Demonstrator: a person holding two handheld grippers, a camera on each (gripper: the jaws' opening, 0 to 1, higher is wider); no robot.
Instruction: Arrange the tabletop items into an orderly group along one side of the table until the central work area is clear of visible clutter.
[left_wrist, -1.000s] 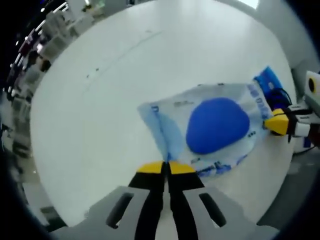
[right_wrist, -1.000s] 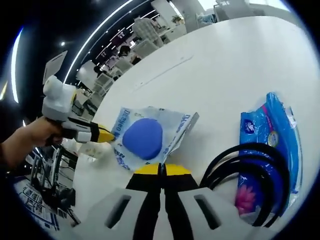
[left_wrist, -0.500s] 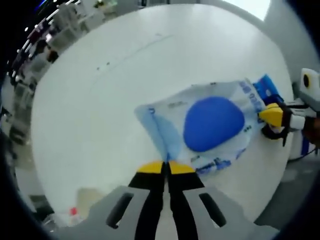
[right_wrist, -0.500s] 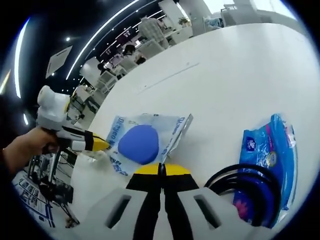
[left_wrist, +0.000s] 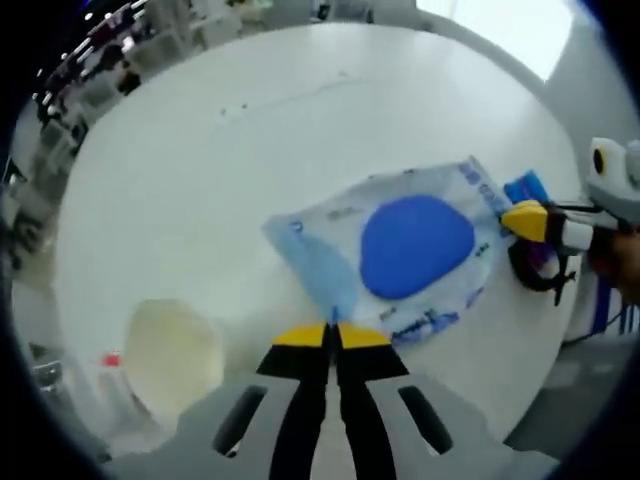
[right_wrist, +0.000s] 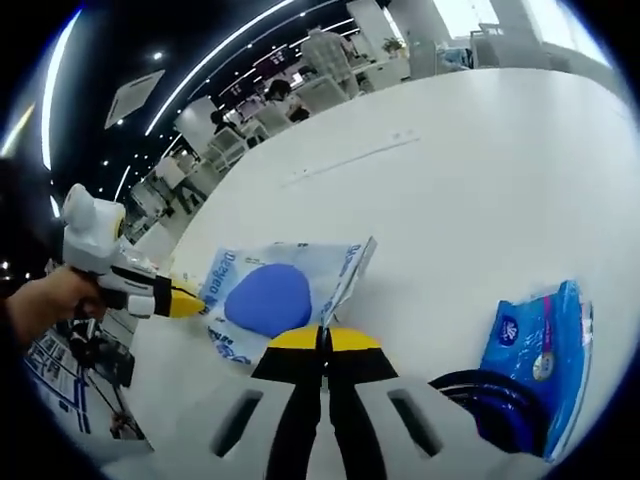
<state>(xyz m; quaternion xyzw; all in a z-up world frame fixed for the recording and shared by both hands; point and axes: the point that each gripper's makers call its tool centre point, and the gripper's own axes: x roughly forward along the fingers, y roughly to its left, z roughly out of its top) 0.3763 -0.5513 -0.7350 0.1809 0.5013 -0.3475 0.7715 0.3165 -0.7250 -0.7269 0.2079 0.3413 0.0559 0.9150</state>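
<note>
A clear plastic pouch with blue print and a blue rounded pad inside (left_wrist: 415, 250) is being seen lying flat on the round white table (left_wrist: 200, 180), right of centre in the left gripper view. The left gripper (left_wrist: 331, 336), with its yellow-tipped jaws pressed together, is being held at the pouch's lower left edge, apparently pinching that edge. The right gripper (left_wrist: 524, 220) is being brought against the pouch's opposite, right-hand end; whether anything is nipped there cannot be told. The pouch's long axis is being laid from lower left to upper right of this frame.

In the right gripper view, the pouch (right_wrist: 275, 295) is being shown just above the right gripper (right_wrist: 323, 339), whose jaws are closed at the pouch's near corner. The left gripper (right_wrist: 180, 300) is being held by a hand (right_wrist: 45, 305) at the pouch's left end. A blue plastic packet (right_wrist: 535, 345) and a black coiled cable (right_wrist: 490, 395) are being shown at lower right. A pale round container (left_wrist: 175, 350) is being shown at lower left of the left gripper view.
</note>
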